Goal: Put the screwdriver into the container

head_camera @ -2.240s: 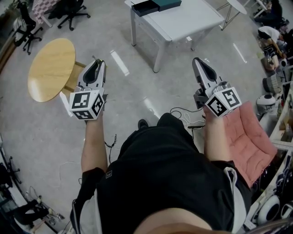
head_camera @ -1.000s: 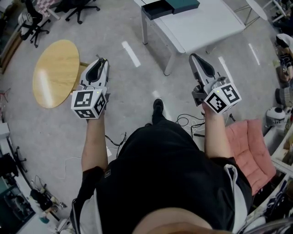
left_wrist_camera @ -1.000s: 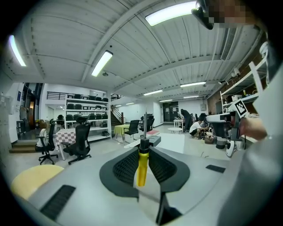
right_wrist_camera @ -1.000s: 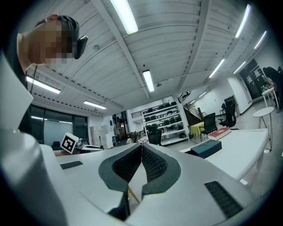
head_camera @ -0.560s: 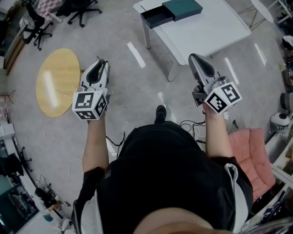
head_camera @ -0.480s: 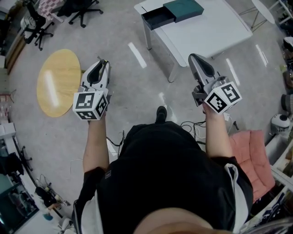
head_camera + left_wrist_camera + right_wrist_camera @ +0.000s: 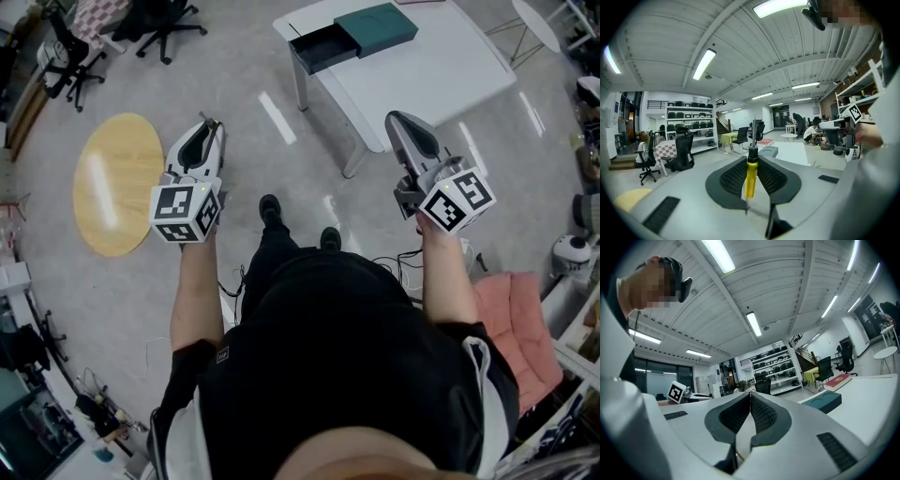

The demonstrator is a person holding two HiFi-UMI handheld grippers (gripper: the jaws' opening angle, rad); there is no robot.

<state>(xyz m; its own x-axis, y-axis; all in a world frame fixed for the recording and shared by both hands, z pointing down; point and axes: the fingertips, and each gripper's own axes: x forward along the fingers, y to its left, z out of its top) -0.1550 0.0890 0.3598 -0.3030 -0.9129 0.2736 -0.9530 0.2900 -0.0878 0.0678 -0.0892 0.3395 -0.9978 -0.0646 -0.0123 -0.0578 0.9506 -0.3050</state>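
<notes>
A yellow-handled screwdriver (image 7: 750,176) with a black collar stands upright between the jaws of my left gripper (image 7: 751,157), which is shut on it. In the head view the left gripper (image 7: 207,125) hangs over bare floor at the left. My right gripper (image 7: 395,117) is shut with nothing in it, its jaws pressed together (image 7: 750,393). Ahead on the white table (image 7: 422,70) lies a dark open container (image 7: 322,45) with a teal box (image 7: 376,24) beside it. Both grippers are well short of the container.
A round wooden table (image 7: 117,183) stands on the floor at the left. Office chairs (image 7: 155,17) are at the far left. A pink cushion (image 7: 511,292) and cables lie at the right. The person's feet show below the table.
The white table and container have come nearer and lower in the head view as the person walks forward. Both grippers keep their pose, the left one still holding the screwdriver.
</notes>
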